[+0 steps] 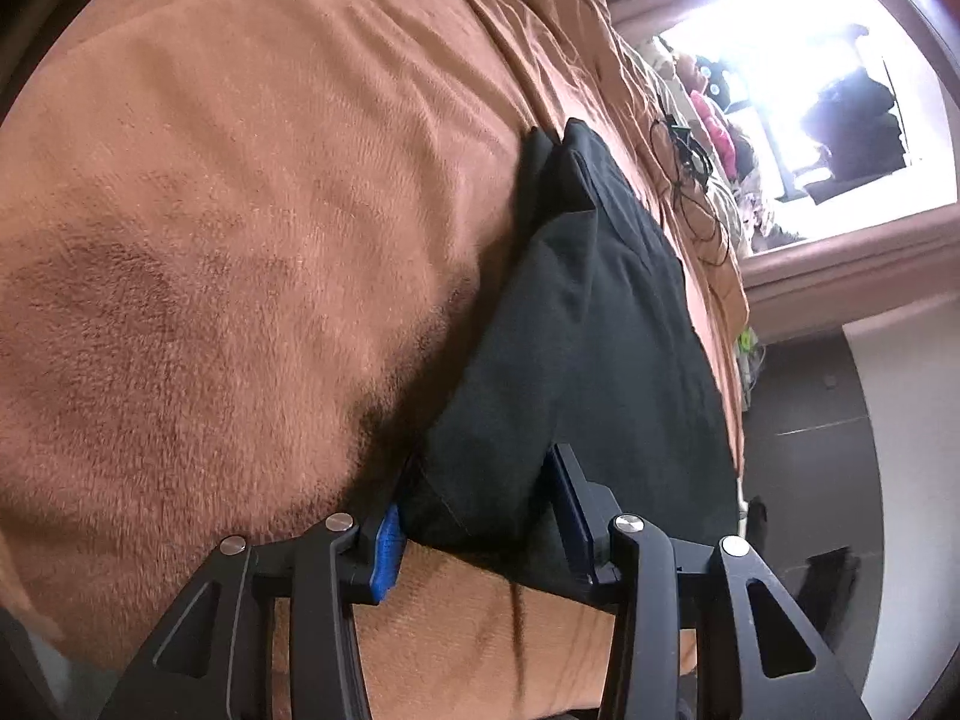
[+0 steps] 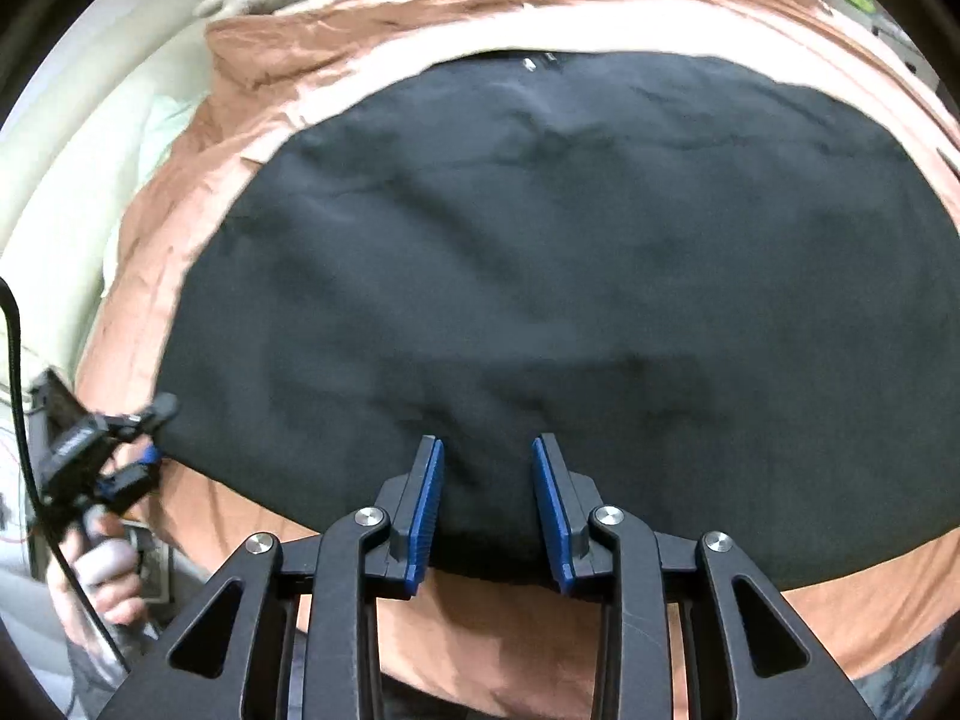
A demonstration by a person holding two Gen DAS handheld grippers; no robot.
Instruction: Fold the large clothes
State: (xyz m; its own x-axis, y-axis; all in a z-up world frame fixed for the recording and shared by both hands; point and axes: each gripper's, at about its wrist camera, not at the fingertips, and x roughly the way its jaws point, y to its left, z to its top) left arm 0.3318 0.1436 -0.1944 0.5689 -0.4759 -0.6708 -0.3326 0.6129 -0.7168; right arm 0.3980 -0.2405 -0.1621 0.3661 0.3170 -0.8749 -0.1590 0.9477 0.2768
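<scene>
blue-padded fingers (image 2: 427, 504) of the right gripper (image 2: 487, 498) stand apart, straddling the near edge of a black garment (image 2: 540, 276); cloth sits between the pads without being pinched. the garment lies spread flat across a brown blanket (image 2: 252, 48) covering the bed, its far edge carrying a small light tag. left gripper (image 1: 480, 516), seen from its own camera, also has its fingers apart, with a raised corner of the same black garment (image 1: 576, 330) lying between them; whether the pads touch the cloth cannot be told. from the right wrist view the left gripper (image 2: 141, 450) appears at the garment's left corner, held by a hand (image 2: 99, 576). a bright window (image 1: 840, 90) and tangled cables (image 1: 690, 180) lie beyond the bed.
</scene>
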